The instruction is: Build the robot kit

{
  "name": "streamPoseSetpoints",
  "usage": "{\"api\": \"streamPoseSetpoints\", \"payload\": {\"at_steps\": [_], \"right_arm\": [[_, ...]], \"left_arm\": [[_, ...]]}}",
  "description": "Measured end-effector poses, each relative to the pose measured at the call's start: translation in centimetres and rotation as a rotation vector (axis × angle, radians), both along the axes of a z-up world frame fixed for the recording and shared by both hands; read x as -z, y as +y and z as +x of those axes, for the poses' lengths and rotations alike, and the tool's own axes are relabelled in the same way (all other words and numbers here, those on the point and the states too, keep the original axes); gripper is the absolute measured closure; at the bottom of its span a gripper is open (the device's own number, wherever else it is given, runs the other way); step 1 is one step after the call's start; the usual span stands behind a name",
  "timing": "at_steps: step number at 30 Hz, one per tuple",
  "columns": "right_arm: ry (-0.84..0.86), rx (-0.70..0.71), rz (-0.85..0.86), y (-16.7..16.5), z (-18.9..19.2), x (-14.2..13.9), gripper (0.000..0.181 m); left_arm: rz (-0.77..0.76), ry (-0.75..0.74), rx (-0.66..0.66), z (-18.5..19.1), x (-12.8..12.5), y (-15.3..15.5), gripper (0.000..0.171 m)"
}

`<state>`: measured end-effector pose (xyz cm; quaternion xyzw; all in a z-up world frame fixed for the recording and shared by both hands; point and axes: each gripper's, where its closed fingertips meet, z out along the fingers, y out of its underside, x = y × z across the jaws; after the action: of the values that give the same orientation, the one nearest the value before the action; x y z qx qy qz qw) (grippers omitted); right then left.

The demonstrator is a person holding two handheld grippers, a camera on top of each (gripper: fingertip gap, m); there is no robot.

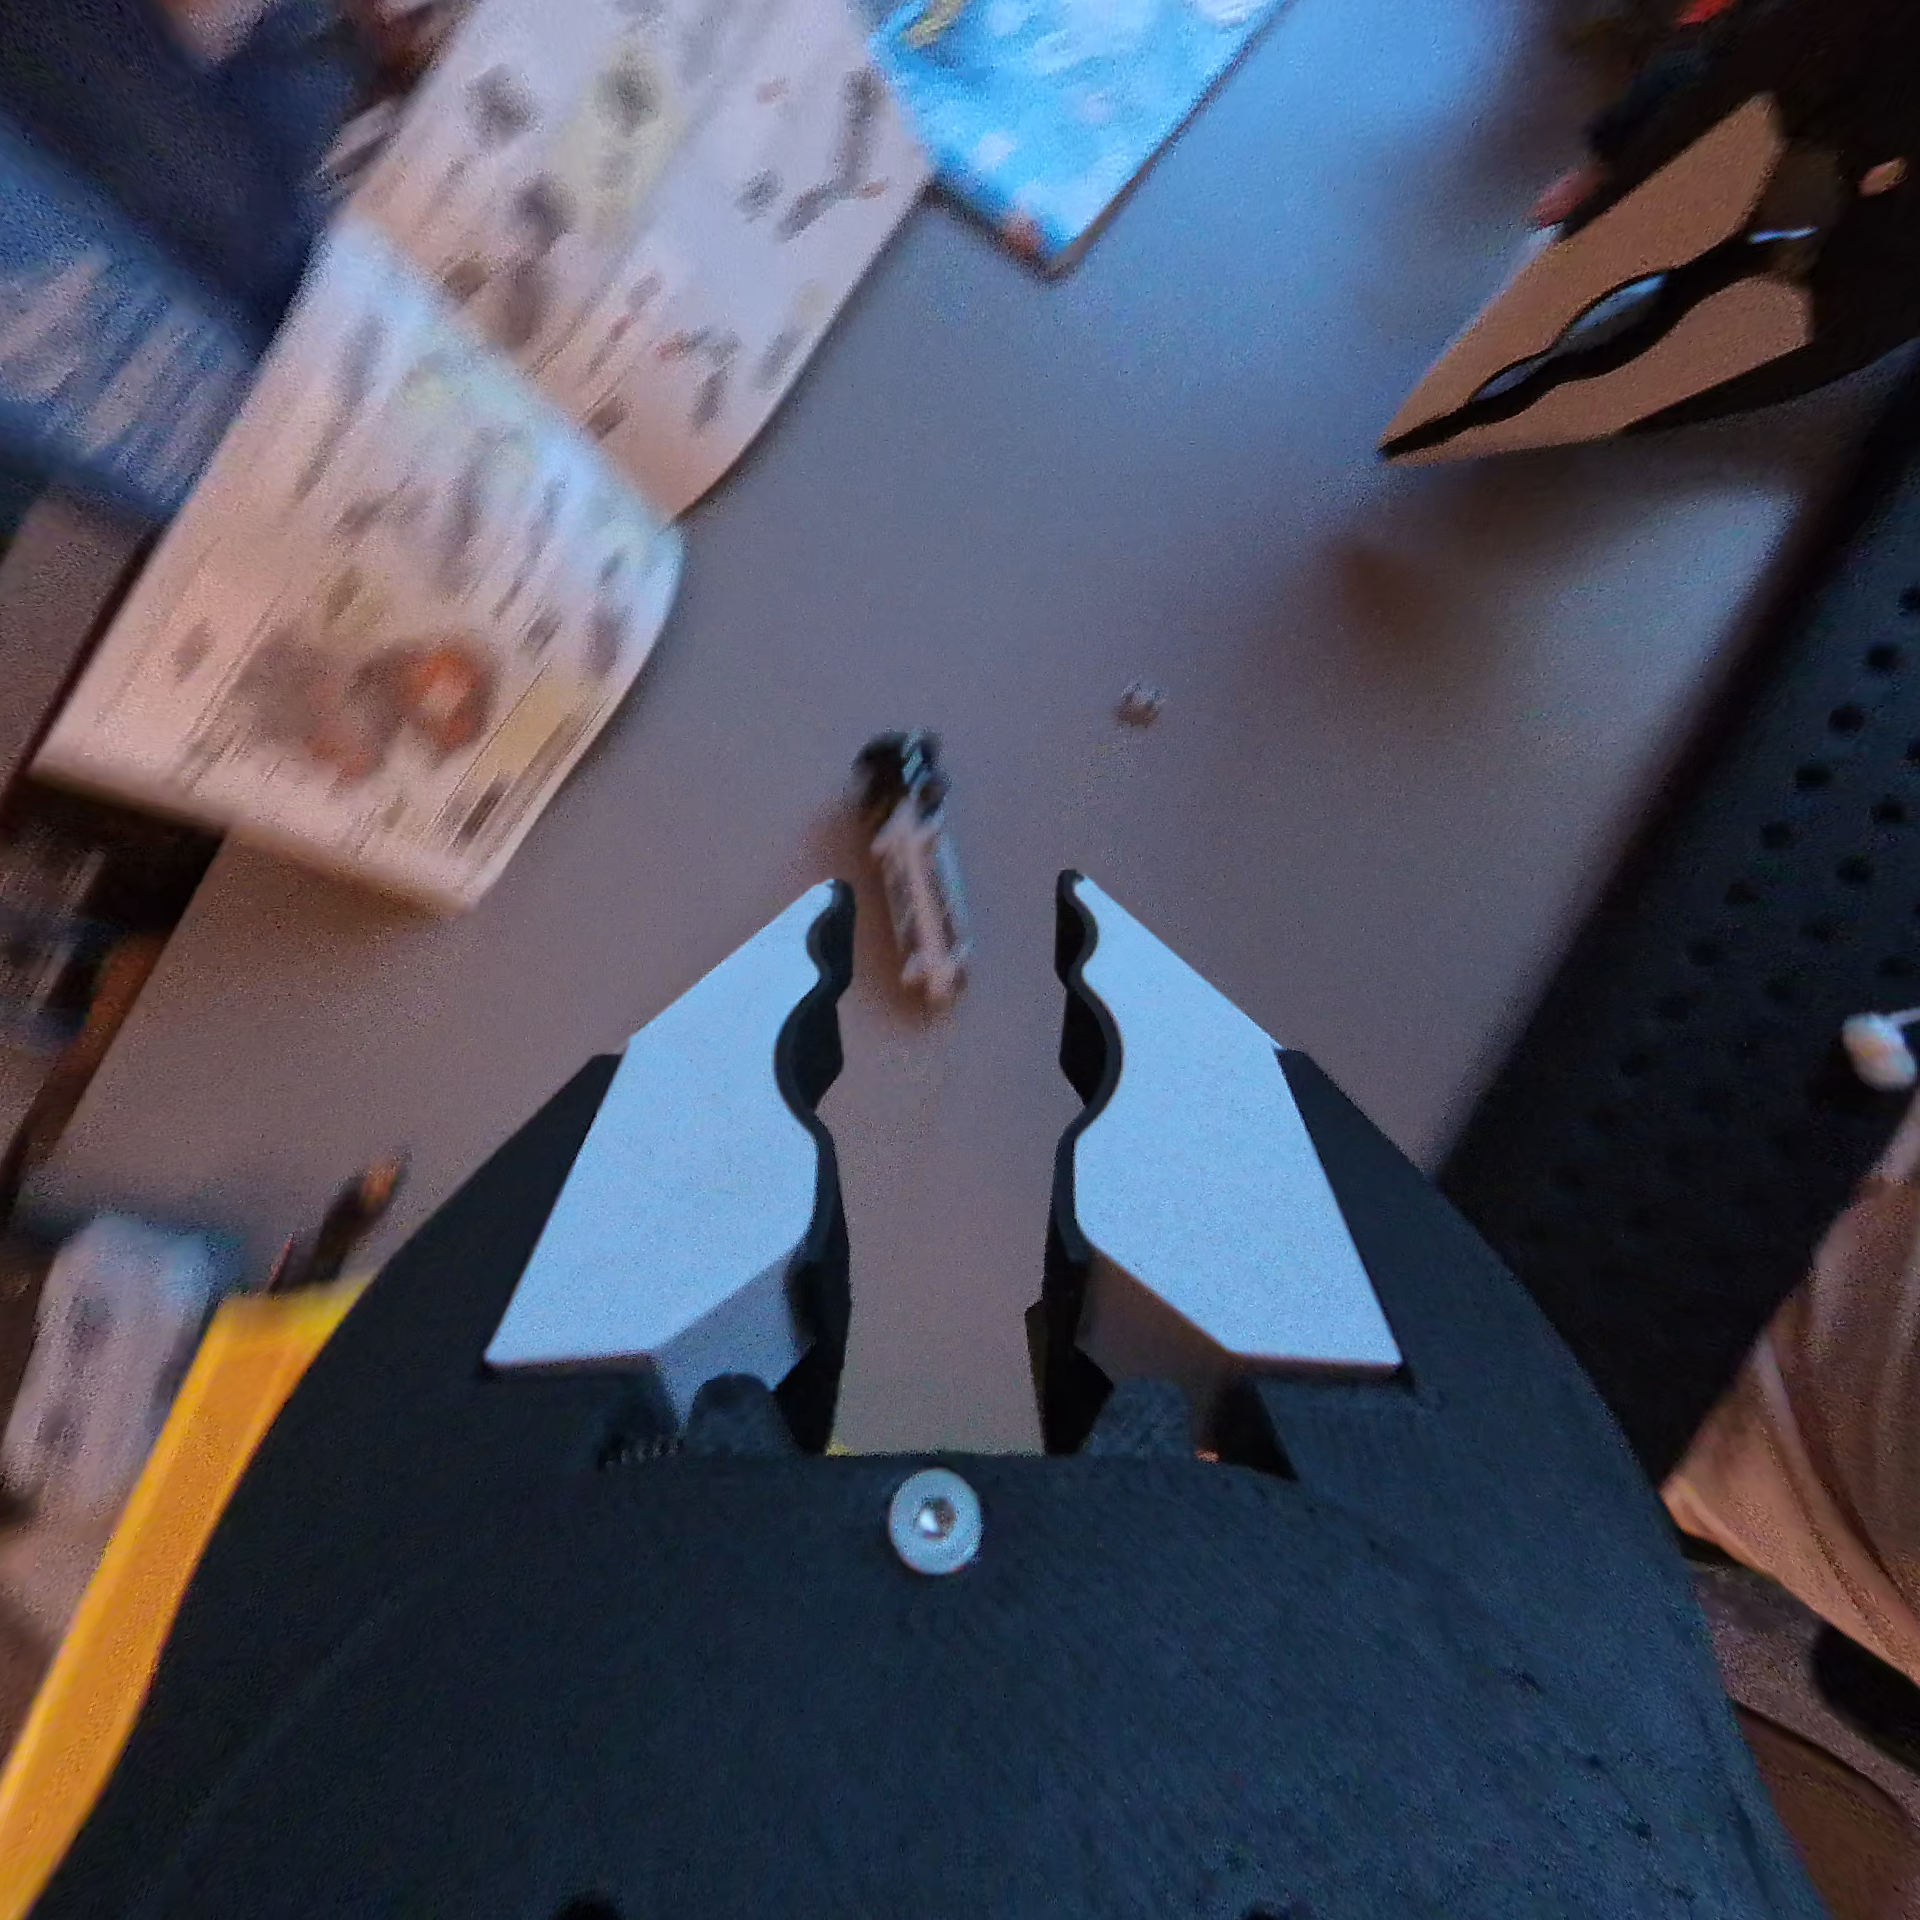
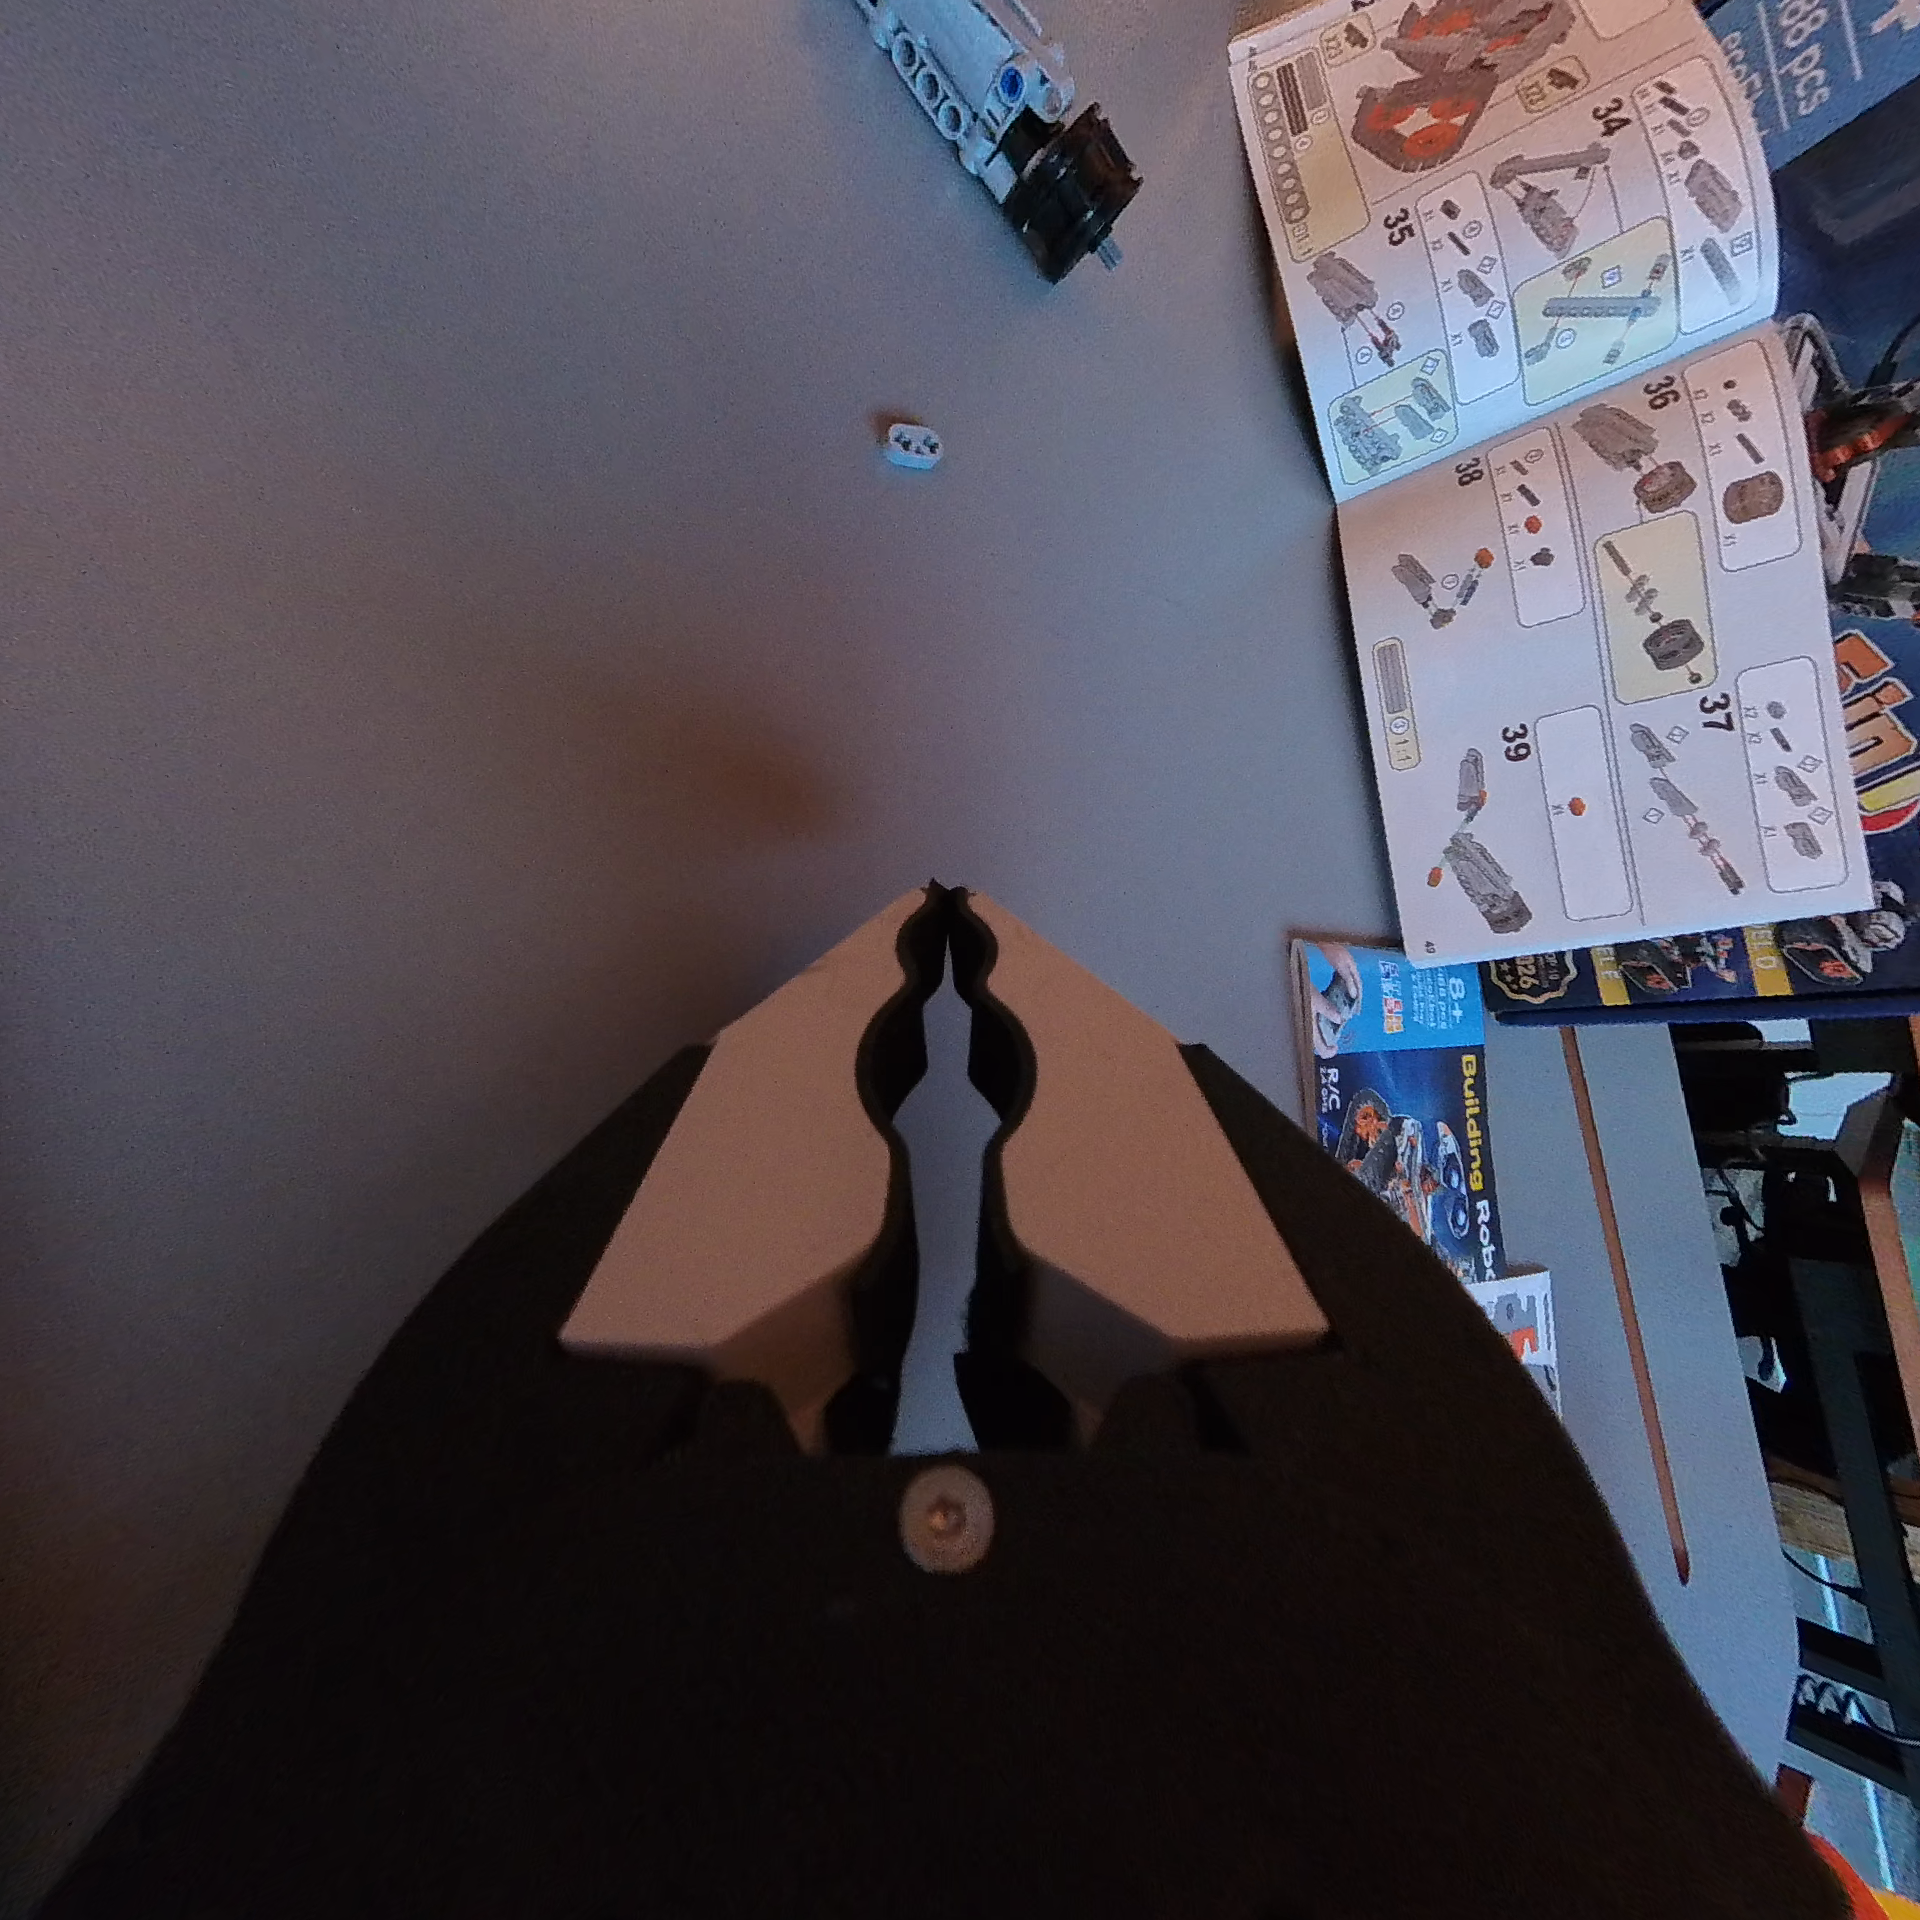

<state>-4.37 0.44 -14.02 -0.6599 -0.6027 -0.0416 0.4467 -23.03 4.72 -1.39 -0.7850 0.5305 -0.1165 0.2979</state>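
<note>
A small grey-and-black brick assembly (image 1: 914,862) lies on the grey table just beyond my left gripper (image 1: 954,894), whose jaws are open and empty. The same assembly shows at the top of the right wrist view (image 2: 1013,125), with a black wheel-like end. A small white two-hole piece (image 2: 912,445) lies loose on the table; it also shows in the left wrist view (image 1: 1140,703). My right gripper (image 2: 945,889) is shut with tips touching, empty, above bare table. It also shows at the far right of the left wrist view (image 1: 1397,447).
An open instruction booklet (image 2: 1558,499) lies beside the assembly; it is blurred in the left wrist view (image 1: 436,582). A blue toy box (image 2: 1403,1122) lies under it. A yellow object (image 1: 135,1538) is at lower left. A black perforated panel (image 1: 1766,883) borders the table's right side. My right fingertips sit around 25 cm from my left ones.
</note>
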Motion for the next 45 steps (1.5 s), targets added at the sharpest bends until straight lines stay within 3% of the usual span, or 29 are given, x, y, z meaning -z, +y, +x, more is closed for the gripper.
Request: {"api": "streamPoseSetpoints", "payload": {"at_steps": [3, 6, 10, 13, 18, 22, 32, 45], "right_arm": [[-0.008, -0.006, 0.001, -0.1, -0.3, 0.1, 0.181], [-0.03, -0.008, 0.011, -0.1, -0.3, 0.1, 0.181], [-0.023, 0.036, -0.001, 0.8, 0.4, 0.2, 0.181], [-0.001, 0.069, -0.008, 1.3, 1.1, 0.2, 0.181], [-0.001, 0.085, 0.003, 1.6, 1.3, 0.1, 0.181], [-0.008, 0.074, -0.008, 1.5, 1.1, 0.5, 0.181], [-0.03, 0.049, -0.012, 1.0, 0.8, 0.8, 0.181], [-0.06, 0.023, -0.01, 0.6, 0.4, 1.0, 0.181]], "left_arm": [[-0.013, 0.065, -0.267, -11.8, -2.4, -1.3, 0.144], [-0.142, 0.129, -0.56, -22.3, -1.6, -4.0, 0.145], [-0.428, 0.144, -0.814, -29.2, 2.8, -8.7, 0.148], [-0.491, 0.272, -0.881, -32.1, 6.4, -10.2, 0.151], [-0.561, 0.328, -0.975, -34.2, 10.6, -9.7, 0.156], [-0.664, 0.347, -1.006, -35.0, 12.5, -10.5, 0.149], [-0.792, 0.29, -1.037, -34.6, 14.0, -11.1, 0.155], [-0.79, 0.234, -1.073, -34.9, 14.5, -10.6, 0.166]]}}
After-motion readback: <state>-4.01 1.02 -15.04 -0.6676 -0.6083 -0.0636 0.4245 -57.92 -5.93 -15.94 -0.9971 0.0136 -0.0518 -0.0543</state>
